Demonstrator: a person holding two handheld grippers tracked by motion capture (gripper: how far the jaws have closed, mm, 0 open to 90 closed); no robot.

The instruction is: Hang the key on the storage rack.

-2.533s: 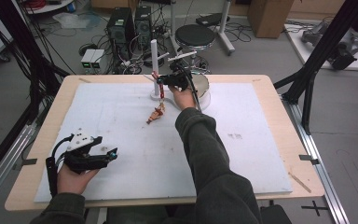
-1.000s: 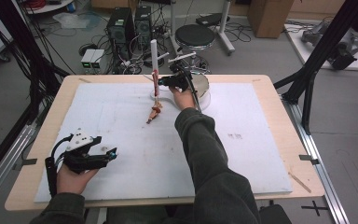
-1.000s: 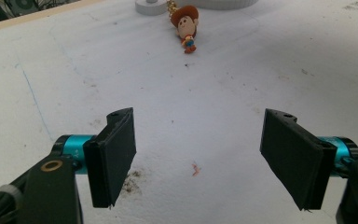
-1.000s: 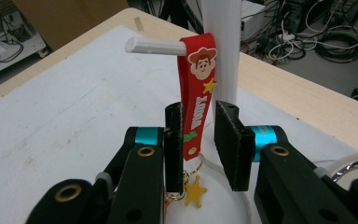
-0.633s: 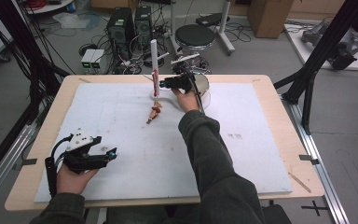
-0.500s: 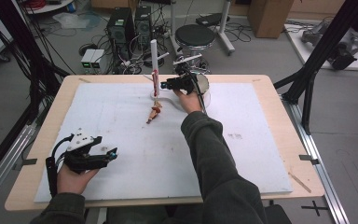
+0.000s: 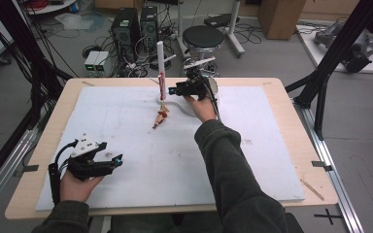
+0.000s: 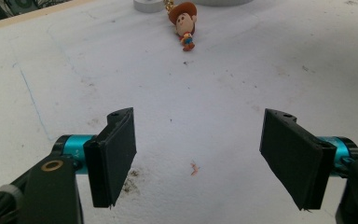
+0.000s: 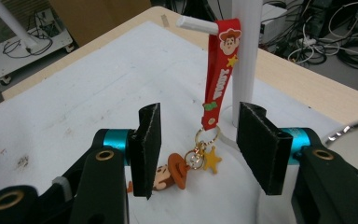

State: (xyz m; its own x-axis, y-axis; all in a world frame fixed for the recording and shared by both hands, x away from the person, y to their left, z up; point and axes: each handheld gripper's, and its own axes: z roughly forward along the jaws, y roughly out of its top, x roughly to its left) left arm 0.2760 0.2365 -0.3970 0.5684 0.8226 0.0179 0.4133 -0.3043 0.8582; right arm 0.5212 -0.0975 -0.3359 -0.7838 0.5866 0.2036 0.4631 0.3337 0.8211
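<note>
1. Nearest, the left gripper [image 7: 118, 159] rests low over the white mat [image 7: 141, 160] at the near left of the table [image 7: 291, 141]; in its own view the fingers [image 8: 114, 154] stand wide apart with nothing between them.

2. Farther on, around the middle of the mat, the cowboy figure [image 7: 161, 118] of a keychain lies on its side. In the right gripper view it joins a gold ring [image 9: 207, 136] with a small gold star [image 9: 211, 161] beside it.

3. Beyond that, the right gripper [image 7: 173, 90] is held at the far middle of the table, just right of the white post [image 7: 161, 68]. Its fingers [image 9: 148, 144] are apart, the lower end of the red strap [image 9: 220, 74] showing in the gap between them; they grip nothing.

4. Farthest, the strap's loop hangs over a short white peg [image 9: 197, 24] sticking out of the post, so the hanging looks done. What seems left is drawing the right gripper away without snagging the strap.

5. For room, the post sits close to the far edge, and a round metal dish [image 7: 211, 85] sits right beside the right gripper. The mat to the near and right of it is open, so backing off toward the near side looks the safest way out.
</note>
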